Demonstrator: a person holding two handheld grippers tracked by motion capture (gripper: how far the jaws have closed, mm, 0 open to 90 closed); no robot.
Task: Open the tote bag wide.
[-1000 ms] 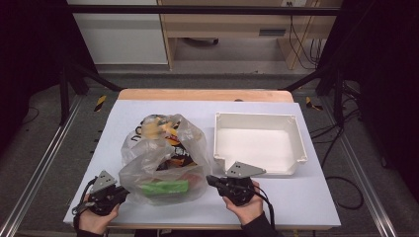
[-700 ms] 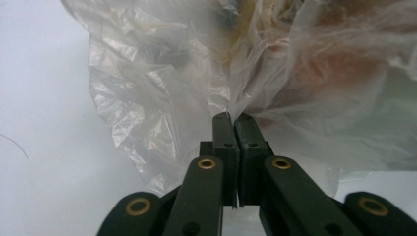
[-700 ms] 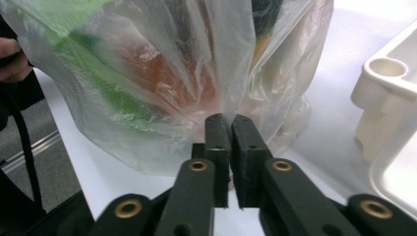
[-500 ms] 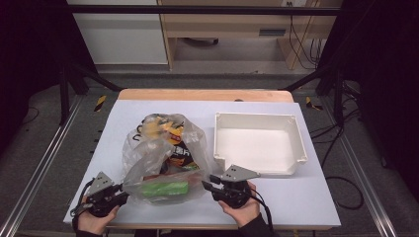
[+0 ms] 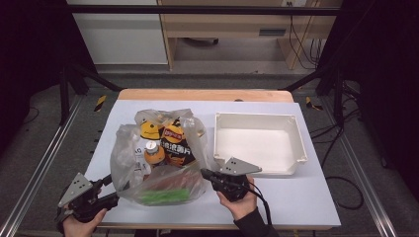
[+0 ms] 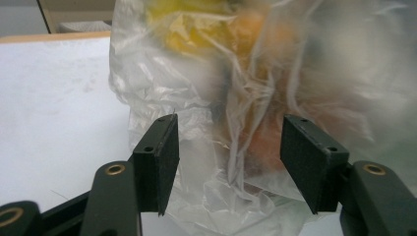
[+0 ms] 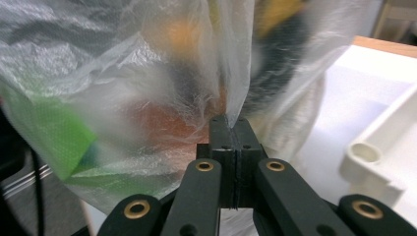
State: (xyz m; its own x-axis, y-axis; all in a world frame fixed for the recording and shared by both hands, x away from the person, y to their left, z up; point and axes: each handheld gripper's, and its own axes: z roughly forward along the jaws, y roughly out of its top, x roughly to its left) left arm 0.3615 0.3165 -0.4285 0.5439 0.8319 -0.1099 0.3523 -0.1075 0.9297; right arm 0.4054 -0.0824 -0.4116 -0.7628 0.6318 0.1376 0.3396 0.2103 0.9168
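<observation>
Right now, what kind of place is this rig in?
Likely a lab recording cell: a white-topped table inside a metal frame, dark curtains around, cables on the floor, handheld grippers working a plastic bag.

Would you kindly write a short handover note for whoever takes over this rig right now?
Left tool: its jaws have just been opening; bag film lies between them, unpinched.
Right tool: shut on a fold of the plastic bag.
The bag lies on the table, full of snacks and a bottle. The white bin beside it is empty.
Done: right-side grip.
Left: probably regrip on the left, then unload.
</observation>
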